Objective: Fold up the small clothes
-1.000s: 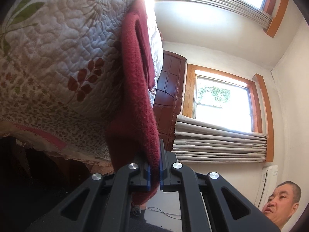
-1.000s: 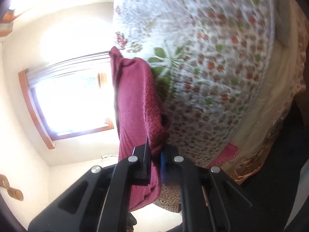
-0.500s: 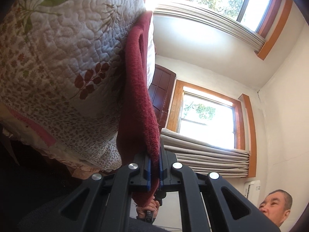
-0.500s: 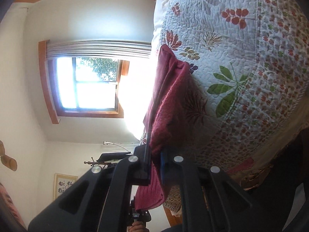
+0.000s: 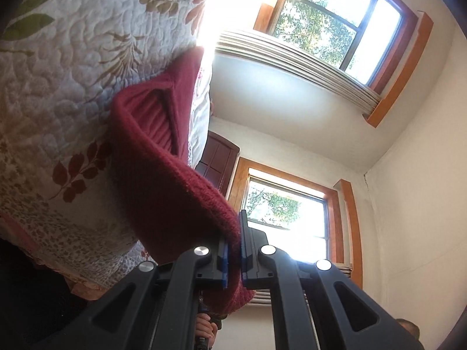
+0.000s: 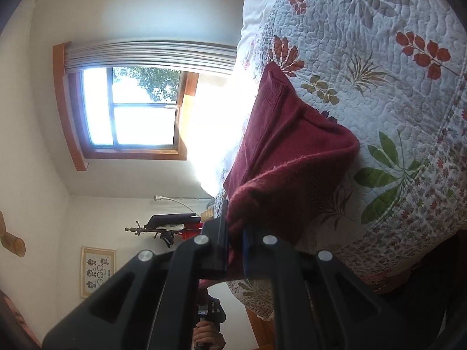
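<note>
A dark red knitted garment lies partly on a white quilt with leaf prints. My left gripper is shut on one near edge of it, lifted off the bed. In the right wrist view the same red garment rises from the quilt in a fold, and my right gripper is shut on its other near edge. The far part of the garment rests flat on the quilt. Both views are rolled sideways.
The bed's edge with its frilled border runs below the garment. Windows with wooden frames and raised blinds face the bed. A coat stand and a framed picture are on the far wall. A hand shows below my right gripper.
Both grippers have lifted and swung the held edge of the red garment up and over toward its far part, so it now bows in a fold above the quilt. Both stay shut on it.
</note>
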Action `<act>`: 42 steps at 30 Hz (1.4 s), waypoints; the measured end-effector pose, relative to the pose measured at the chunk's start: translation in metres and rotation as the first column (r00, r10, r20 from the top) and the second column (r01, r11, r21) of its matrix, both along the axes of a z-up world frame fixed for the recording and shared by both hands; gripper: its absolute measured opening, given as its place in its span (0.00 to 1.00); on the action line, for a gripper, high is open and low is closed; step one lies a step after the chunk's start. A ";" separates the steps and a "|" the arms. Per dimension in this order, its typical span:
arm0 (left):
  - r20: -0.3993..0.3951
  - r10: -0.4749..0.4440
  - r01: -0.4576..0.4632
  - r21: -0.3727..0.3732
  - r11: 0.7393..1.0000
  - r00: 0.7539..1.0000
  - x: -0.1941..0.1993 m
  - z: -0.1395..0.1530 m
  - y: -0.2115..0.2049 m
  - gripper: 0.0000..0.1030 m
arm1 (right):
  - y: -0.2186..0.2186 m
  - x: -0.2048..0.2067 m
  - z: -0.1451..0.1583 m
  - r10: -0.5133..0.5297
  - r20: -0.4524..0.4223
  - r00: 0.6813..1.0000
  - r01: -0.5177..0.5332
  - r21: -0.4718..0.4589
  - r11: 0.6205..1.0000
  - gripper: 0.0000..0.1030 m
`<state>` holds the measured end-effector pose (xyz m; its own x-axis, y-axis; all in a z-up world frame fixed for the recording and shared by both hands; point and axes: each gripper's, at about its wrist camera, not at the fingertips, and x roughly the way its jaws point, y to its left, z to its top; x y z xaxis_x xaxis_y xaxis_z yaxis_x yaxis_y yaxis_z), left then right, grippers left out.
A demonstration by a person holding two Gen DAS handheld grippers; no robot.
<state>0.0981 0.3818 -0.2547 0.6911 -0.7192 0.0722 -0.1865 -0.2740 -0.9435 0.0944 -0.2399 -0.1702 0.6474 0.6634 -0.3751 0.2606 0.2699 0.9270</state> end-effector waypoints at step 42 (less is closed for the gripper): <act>-0.263 -0.330 0.382 0.843 0.378 0.907 0.198 0.008 -0.039 0.66 | 0.011 0.177 -0.095 0.284 -0.259 0.923 -0.371 -0.413 0.831 0.59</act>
